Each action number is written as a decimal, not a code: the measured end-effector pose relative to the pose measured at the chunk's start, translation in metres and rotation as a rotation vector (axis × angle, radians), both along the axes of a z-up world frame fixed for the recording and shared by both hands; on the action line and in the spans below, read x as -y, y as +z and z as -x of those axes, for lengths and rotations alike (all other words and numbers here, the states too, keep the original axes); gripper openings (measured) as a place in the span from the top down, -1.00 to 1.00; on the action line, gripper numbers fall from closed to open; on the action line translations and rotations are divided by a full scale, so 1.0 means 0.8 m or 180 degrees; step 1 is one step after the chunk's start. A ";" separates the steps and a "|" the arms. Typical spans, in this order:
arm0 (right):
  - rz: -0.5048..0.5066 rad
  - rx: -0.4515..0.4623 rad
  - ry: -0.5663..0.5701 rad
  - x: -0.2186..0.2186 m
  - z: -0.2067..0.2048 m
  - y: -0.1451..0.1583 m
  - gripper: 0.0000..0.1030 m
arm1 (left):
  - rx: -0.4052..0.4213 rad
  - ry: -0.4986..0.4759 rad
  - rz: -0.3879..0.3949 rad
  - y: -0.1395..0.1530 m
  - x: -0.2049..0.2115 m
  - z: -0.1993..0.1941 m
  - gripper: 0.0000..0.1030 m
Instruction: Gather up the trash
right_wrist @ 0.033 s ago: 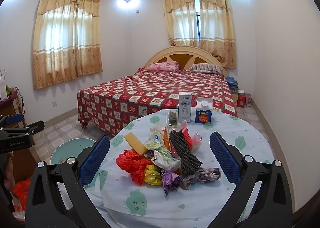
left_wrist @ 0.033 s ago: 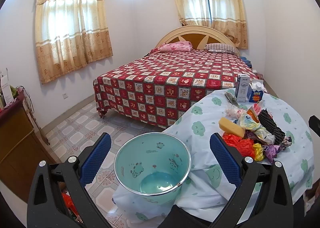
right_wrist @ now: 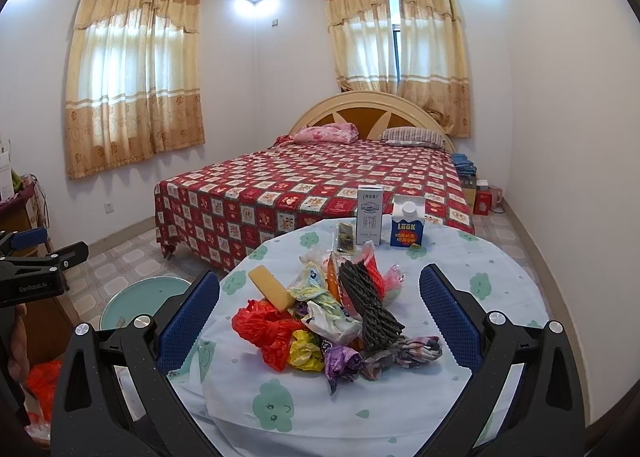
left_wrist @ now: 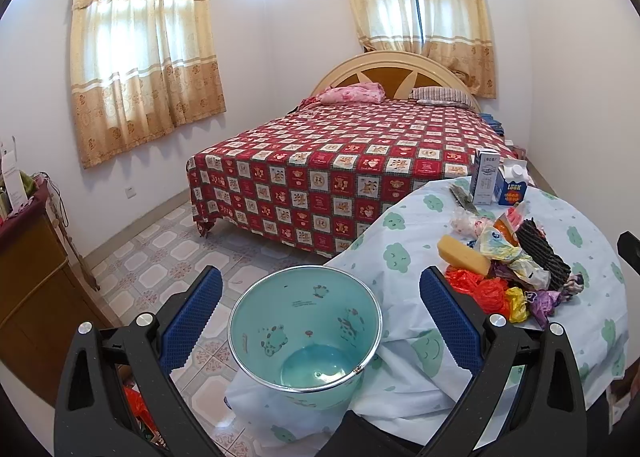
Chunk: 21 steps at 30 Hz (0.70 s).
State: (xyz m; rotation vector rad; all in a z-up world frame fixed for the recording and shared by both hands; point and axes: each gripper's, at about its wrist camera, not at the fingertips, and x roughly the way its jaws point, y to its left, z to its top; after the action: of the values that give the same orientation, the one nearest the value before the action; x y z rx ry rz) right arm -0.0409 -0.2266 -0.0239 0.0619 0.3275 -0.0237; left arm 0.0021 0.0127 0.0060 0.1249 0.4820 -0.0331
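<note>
A pile of trash (right_wrist: 332, 317) lies on the round table with the cloud-print cloth (right_wrist: 480, 277): a red bag (right_wrist: 264, 327), a yellow sponge (right_wrist: 272, 289), black foam netting (right_wrist: 368, 297) and a purple wrapper (right_wrist: 340, 361). My right gripper (right_wrist: 320, 279) is open, level with the pile's near side and apart from it. A teal bin (left_wrist: 304, 333), empty inside, stands by the table's left edge against the hanging cloth. My left gripper (left_wrist: 320, 277) is open just above the bin and holds nothing. In the left wrist view the trash pile (left_wrist: 508, 269) is on the right.
Two cartons (right_wrist: 369, 215) (right_wrist: 408, 227) stand upright at the table's far edge. A bed with a red patterned cover (left_wrist: 360, 161) fills the room's middle, with tiled floor (left_wrist: 160, 257) before it. A wooden cabinet (left_wrist: 32, 277) stands at the left, with a red bag (right_wrist: 44, 381) low beside it.
</note>
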 end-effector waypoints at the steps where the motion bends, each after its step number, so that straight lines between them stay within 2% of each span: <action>1: -0.0001 0.0002 0.0000 0.000 0.000 -0.001 -0.91 | 0.0003 0.0007 -0.0002 0.000 0.000 0.000 -0.89; 21: -0.0004 -0.0012 -0.0002 0.011 -0.005 -0.006 -0.91 | 0.0004 0.0024 0.0000 0.001 -0.003 0.001 -0.89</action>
State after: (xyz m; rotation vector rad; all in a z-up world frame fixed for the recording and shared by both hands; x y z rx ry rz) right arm -0.0367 -0.2352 -0.0285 0.0632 0.3311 -0.0244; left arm 0.0015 0.0154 0.0067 0.1230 0.4814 -0.0257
